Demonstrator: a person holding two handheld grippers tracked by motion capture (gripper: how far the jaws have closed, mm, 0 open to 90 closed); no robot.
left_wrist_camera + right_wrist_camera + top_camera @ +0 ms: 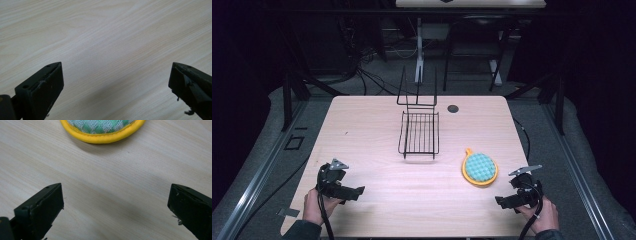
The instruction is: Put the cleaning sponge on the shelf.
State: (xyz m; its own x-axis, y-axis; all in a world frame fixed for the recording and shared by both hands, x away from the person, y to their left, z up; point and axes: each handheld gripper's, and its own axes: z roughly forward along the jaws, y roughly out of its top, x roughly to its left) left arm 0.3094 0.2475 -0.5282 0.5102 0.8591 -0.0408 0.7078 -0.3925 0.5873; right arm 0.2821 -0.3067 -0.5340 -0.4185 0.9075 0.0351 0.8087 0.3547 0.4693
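Resting near the worktop's (377, 195) front edge, the left gripper (354, 191) is held by the front left corner and the right gripper (504, 201) by the front right corner, each with its jaws spread wide over bare wood. Just beyond the right gripper a round yellow-rimmed pad (480, 168) is seen lying flat. Farther back, toward the middle of the rear edge, a black wire rack (419, 132) is placed.

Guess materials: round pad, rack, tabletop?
Round pad: looks like knitted or woven fabric, teal-green check with a stitched yellow rim, matte; the weave shows in the right gripper view.
Rack: thin black wire, probably coated metal.
Tabletop: pale wood grain, smooth and faintly glossy; likely laminate, could be veneer.
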